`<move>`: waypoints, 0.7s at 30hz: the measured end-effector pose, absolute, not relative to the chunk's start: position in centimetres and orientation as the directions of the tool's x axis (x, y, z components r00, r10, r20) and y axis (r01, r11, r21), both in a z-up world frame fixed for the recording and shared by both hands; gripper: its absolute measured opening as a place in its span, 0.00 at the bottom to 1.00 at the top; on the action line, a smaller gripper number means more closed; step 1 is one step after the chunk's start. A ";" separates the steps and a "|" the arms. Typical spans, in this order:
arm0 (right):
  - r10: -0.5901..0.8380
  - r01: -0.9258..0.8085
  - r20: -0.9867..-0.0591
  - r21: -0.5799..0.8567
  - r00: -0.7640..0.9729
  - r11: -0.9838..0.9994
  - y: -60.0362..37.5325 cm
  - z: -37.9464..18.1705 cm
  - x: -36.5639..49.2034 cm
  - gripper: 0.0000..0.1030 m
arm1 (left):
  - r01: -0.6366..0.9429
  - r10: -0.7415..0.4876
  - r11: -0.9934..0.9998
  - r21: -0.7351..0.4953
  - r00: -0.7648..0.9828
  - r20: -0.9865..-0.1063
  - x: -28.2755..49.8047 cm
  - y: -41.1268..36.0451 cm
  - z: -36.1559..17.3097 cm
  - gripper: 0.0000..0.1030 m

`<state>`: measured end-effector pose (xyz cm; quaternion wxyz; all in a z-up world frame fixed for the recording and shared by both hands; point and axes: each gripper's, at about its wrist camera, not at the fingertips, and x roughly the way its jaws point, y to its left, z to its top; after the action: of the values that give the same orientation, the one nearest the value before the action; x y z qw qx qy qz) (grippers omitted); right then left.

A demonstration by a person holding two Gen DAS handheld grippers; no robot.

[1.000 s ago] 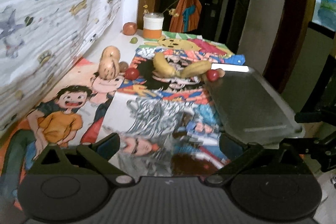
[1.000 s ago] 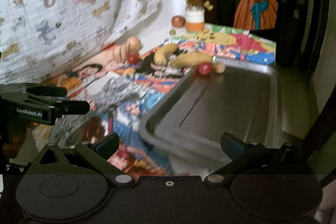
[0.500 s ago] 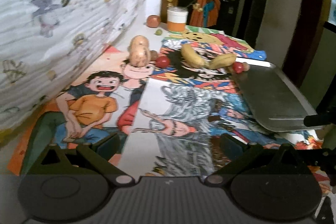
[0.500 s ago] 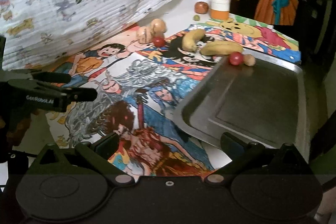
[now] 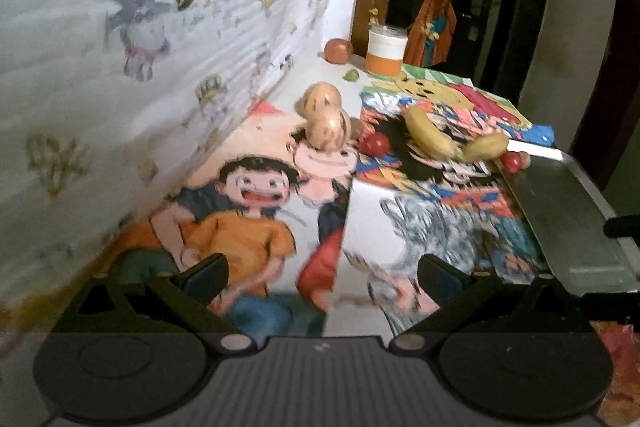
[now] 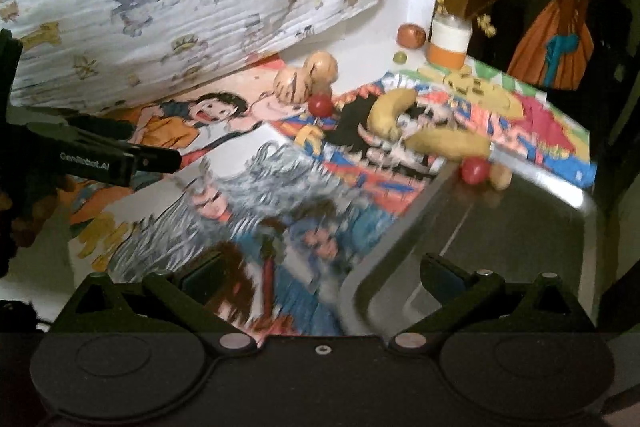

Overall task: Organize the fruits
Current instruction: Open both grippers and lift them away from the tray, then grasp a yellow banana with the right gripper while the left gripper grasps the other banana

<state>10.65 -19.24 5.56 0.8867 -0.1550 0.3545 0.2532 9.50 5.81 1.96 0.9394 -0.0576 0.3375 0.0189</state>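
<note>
The left hand-held gripper [image 5: 320,277] is being held low over the near part of the table, its jaws spread wide with nothing between them; the right hand-held gripper [image 6: 320,277] is likewise being held released and empty, straddling the near left corner of the grey rectangular metal tray [image 6: 520,247]. No fruit is yet being grasped. The fruits are lying well ahead, toward the far end of the colourful cartoon-printed table covering [image 5: 432,211]: two yellow curved bananas [image 5: 432,137] just beyond the tray's far left corner, a small red round fruit [image 5: 511,160] with a small tan one [image 6: 501,175] beside it at the tray's far rim, another small red round fruit [image 5: 377,144] near two tan oval fruits [image 5: 326,119], and, farther off by the white-and-orange jar [image 5: 386,50], a reddish-brown round fruit [image 5: 338,51] and a tiny green one [image 5: 351,75].

Judging from the layout, the tray is being treated as the place for gathering, and the approach is only being started. The step is probably being served best by one gripper reaching forward to the nearest fruit with jaws centred across its narrow width, closed gently, since the round ones are likely to roll.

Open room is being offered along the middle of the table. The patterned white cloth [image 5: 160,47] is bounding the left side closely, the tray's raised rim is needing clearance on the right, and the table's far right edge is dropping away past the bananas.
</note>
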 end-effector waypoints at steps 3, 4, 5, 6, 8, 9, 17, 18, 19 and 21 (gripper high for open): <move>0.326 -0.563 -0.694 -0.137 0.641 0.815 -18.8 6.2 12.3 0.99 | -0.074 0.004 0.993 -0.087 0.780 -0.625 10.7 6.1 2.2 1.00; 0.324 -0.565 -0.693 -0.144 0.644 0.813 -18.7 6.4 12.8 0.99 | -0.073 0.003 0.994 -0.086 0.781 -0.624 11.1 6.2 2.3 1.00; 0.324 -0.566 -0.691 -0.149 0.647 0.811 -18.6 6.5 13.4 0.99 | -0.071 0.002 0.994 -0.086 0.782 -0.624 11.5 6.3 2.3 1.00; 0.324 -0.567 -0.688 -0.153 0.649 0.809 -18.6 6.6 13.9 0.99 | -0.072 0.002 0.994 -0.087 0.782 -0.624 12.0 6.4 2.3 1.00; 0.325 -0.570 -0.684 -0.161 0.653 0.805 -18.5 6.8 14.8 0.99 | -0.075 0.003 0.993 -0.089 0.780 -0.625 12.8 6.5 2.2 1.00; 0.327 -0.574 -0.683 -0.165 0.653 0.802 -18.5 6.8 15.2 0.99 | -0.076 0.003 0.993 -0.090 0.779 -0.626 13.1 6.6 2.1 1.00; 0.318 -0.597 -0.681 -0.217 0.660 0.773 -18.5 6.0 18.6 0.99 | -0.068 -0.011 0.993 -0.099 0.771 -0.637 16.0 6.4 1.6 1.00; 0.319 -0.601 -0.678 -0.226 0.662 0.767 -18.6 6.0 19.1 0.99 | -0.064 -0.015 0.993 -0.101 0.770 -0.638 16.5 6.2 1.6 1.00; 0.320 -0.605 -0.675 -0.237 0.665 0.760 -18.7 5.9 19.5 0.99 | -0.061 -0.018 0.993 -0.101 0.769 -0.639 16.9 6.1 1.6 1.00; 0.324 -0.616 -0.665 -0.262 0.673 0.743 -18.9 5.7 20.3 0.99 | -0.055 -0.023 0.993 -0.102 0.770 -0.637 17.7 5.7 1.8 1.00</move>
<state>20.29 -18.94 5.73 0.8824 -0.2403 0.3045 0.2663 17.74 5.68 1.79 0.9391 -0.0573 0.3388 0.0085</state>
